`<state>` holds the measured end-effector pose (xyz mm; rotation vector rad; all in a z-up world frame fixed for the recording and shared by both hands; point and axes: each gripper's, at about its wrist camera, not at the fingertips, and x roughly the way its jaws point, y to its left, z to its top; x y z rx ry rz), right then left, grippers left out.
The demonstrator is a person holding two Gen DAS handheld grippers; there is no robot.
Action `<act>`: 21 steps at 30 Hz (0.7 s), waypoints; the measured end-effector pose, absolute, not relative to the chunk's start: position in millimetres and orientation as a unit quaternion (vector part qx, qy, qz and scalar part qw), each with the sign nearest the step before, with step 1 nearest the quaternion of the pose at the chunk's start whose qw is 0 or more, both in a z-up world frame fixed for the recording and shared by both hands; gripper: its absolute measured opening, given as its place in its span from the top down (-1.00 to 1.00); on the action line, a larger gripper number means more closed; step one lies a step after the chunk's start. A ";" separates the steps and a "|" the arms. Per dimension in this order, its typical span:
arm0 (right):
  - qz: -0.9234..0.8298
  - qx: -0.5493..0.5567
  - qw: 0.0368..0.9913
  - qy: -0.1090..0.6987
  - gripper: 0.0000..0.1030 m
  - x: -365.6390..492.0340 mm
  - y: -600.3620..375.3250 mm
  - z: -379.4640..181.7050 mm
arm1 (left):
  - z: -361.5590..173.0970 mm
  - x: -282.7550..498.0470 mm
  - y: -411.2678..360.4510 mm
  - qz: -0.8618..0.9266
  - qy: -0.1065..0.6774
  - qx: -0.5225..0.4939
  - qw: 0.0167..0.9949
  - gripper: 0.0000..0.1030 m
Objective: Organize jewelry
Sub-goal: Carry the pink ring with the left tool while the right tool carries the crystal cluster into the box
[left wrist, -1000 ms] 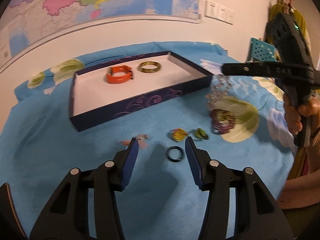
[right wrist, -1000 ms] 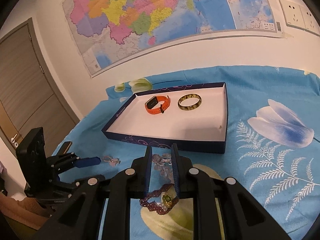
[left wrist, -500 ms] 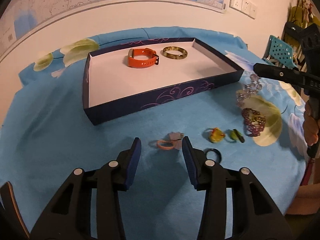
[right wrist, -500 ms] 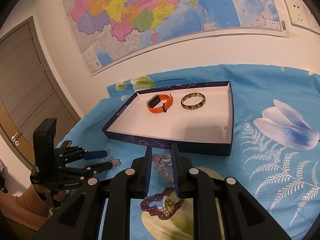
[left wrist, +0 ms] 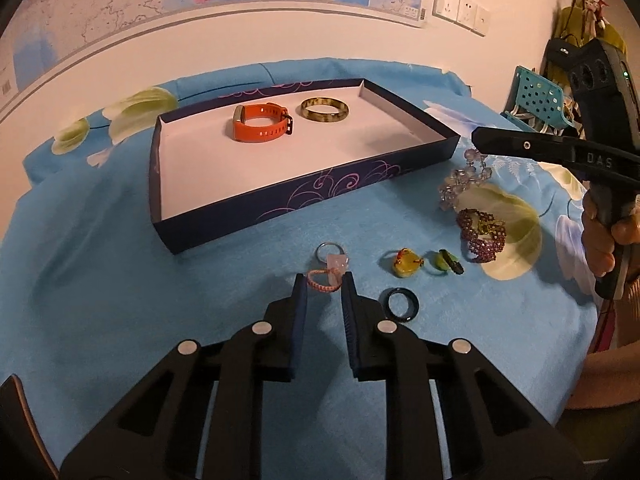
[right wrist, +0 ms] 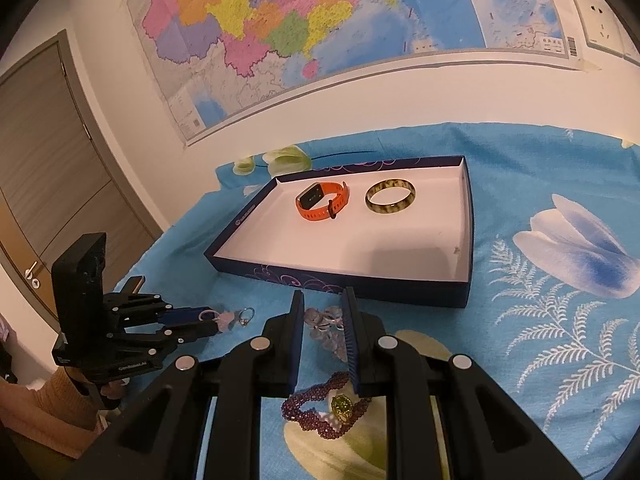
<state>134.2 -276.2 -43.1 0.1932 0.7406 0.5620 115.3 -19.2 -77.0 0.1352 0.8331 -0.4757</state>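
My left gripper [left wrist: 324, 285] is low over the blue cloth, its jaws closing on a pink braided ring [left wrist: 322, 282] that sits between the pads and touches both. A silver ring with a pink stone [left wrist: 331, 251] lies just beyond it. In the right wrist view the left gripper [right wrist: 208, 320] shows the same ring at its tips. My right gripper [right wrist: 323, 300] is shut on a clear crystal bead bracelet [right wrist: 326, 322], which hangs from it near the box's front wall. The dark blue box [left wrist: 280, 208] holds an orange watch band [left wrist: 260, 124] and a mottled bangle [left wrist: 324, 111].
On the cloth right of my left gripper lie a black ring [left wrist: 402, 304], a yellow ring [left wrist: 406, 264], a green ring [left wrist: 444, 260] and a maroon bead bracelet [left wrist: 480, 232]. A wall with a map stands behind the table. A teal basket [left wrist: 536, 100] is at the far right.
My left gripper shifted left from the black ring to the pink braided ring, and its jaws narrowed around it. The right gripper stayed put with the crystal bracelet.
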 end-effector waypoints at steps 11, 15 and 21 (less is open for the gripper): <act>0.274 0.092 0.893 0.346 0.66 134.0 -274.2 -35.5 | -56.4 115.4 -9.7 -0.229 0.375 0.042 0.898 0.65; 0.277 0.090 0.896 0.336 0.66 134.7 -272.6 -27.2 | -46.1 116.7 -9.8 -0.229 0.359 0.038 0.904 0.65; 0.280 0.085 0.900 0.323 0.66 139.6 -267.6 -15.0 | -34.1 124.7 -8.6 -0.223 0.344 0.030 0.912 0.65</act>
